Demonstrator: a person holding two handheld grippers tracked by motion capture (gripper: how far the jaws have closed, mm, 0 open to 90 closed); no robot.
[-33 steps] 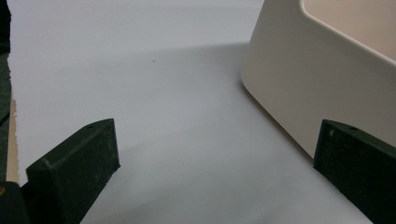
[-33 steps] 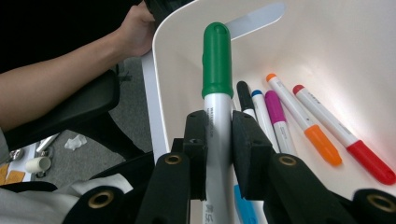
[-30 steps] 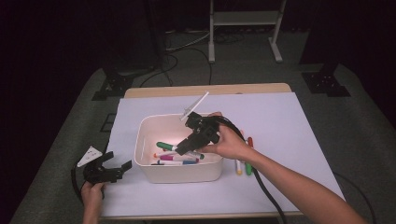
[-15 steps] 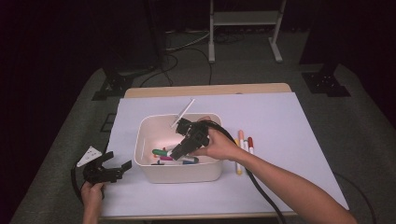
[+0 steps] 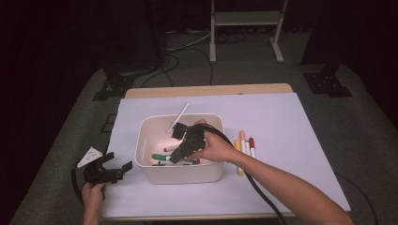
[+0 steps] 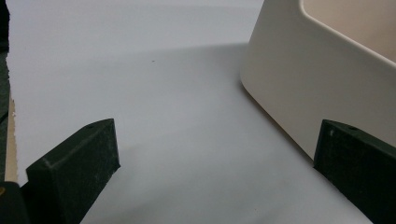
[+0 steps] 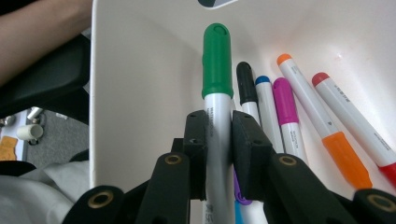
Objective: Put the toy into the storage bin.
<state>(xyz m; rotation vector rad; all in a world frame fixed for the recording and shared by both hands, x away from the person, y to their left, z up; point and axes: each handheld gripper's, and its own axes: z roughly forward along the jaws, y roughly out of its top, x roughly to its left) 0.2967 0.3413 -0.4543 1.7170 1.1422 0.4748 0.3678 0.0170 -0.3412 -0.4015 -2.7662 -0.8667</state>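
A white bin (image 5: 180, 174) stands on a sheet of white paper (image 5: 291, 140). My right gripper (image 5: 174, 158) reaches down into it, shut on a white marker with a green cap (image 5: 159, 157). In the right gripper view the pads (image 7: 198, 140) clamp the green-capped marker (image 7: 217, 70) by its white barrel, the cap pointing at the bin wall (image 7: 140, 93). Beside it on the bin floor lie black (image 7: 246, 84), blue (image 7: 264, 93), magenta (image 7: 286, 100), orange (image 7: 317, 121) and red (image 7: 345, 112) markers. My left gripper (image 5: 118, 169) rests open on the paper left of the bin, its jaws wide around nothing (image 6: 215, 172).
Three markers lie on the paper right of the bin: yellow (image 5: 238, 157), orange (image 5: 242, 140), red (image 5: 252, 147). The bin's outer wall (image 6: 303, 84) is close by my left gripper's right jaw. The wooden table edge (image 5: 206, 90) runs behind the paper.
My right gripper has sunk into the bin and shifted left, carrying the green-capped marker down toward the other markers. The left gripper has stayed put.
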